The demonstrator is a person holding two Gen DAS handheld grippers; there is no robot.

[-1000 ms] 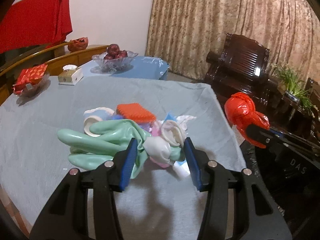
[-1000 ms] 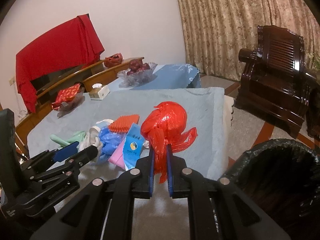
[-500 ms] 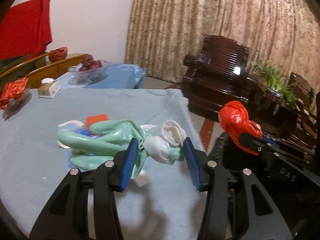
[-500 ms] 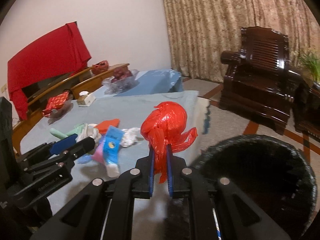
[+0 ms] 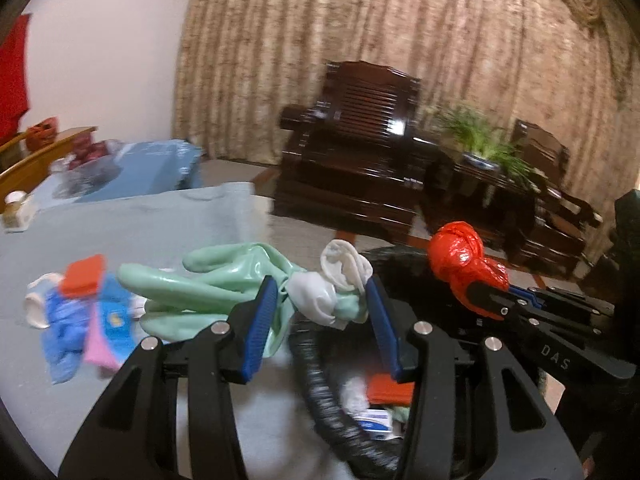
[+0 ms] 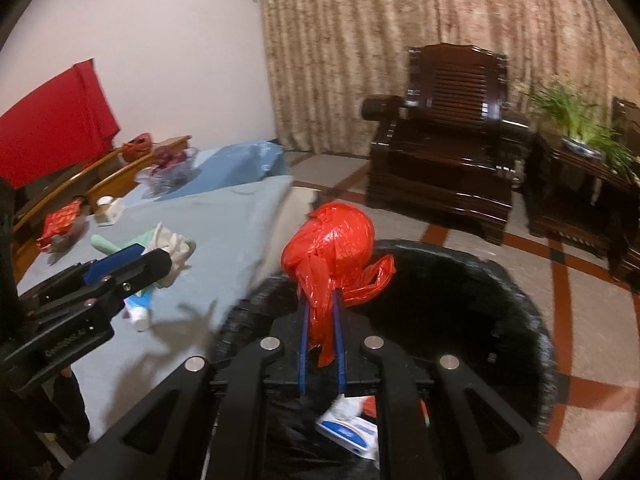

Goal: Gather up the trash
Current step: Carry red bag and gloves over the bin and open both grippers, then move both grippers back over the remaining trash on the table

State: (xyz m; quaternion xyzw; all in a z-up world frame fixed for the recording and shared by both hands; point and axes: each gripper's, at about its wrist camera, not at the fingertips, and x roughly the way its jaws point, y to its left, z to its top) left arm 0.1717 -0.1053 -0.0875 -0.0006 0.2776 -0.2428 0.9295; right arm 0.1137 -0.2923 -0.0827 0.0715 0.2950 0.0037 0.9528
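Here the right gripper (image 6: 320,334) has its blue pads pressed together on the tail of a knotted red plastic bag (image 6: 332,252), which stands up from the jaws directly over the mouth of the black-lined trash bin (image 6: 520,300). Inside the bin, below the gripper, lie a white-and-blue packet (image 6: 352,428) and a scrap of red. The left gripper (image 5: 322,316) pinches a bundle between its part-closed pads — a mint-green rubber glove (image 5: 208,284) and a wad of white material (image 5: 340,280) — held above the edge where the desk (image 5: 120,232) meets the bin's rim. The glove's fingers trail out to the left over the grey-blue cloth. Further left on the desk sits the remaining litter — a blue crumpled piece (image 5: 64,328), a pink-and-blue wrapper (image 5: 108,336) and an orange block (image 5: 82,276). Beyond stand a dark wooden armchair (image 6: 448,128), a potted plant (image 6: 580,120) and patterned curtains (image 6: 400,20).
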